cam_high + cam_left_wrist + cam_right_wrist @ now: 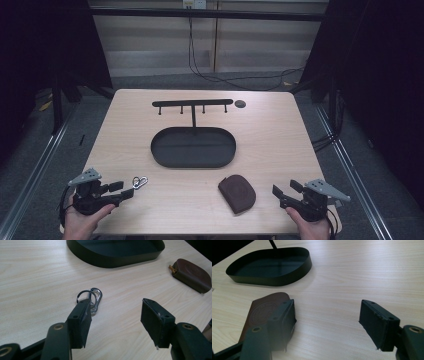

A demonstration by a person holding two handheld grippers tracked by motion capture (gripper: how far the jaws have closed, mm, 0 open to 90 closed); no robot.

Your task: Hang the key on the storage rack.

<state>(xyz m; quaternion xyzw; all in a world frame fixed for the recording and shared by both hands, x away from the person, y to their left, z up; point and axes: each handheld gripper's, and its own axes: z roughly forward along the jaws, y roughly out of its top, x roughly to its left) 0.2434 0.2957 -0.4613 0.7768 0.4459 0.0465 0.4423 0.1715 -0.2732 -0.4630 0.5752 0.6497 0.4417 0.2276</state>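
Both hand-held grippers, left (126, 190) and right (281, 192), gape empty; brown pouch (265, 311) bears an unreadable round stamp.

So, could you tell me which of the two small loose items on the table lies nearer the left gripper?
The metal key ring with carabiner lies just beyond the left gripper. The brown leather pouch sits nearer the right gripper.
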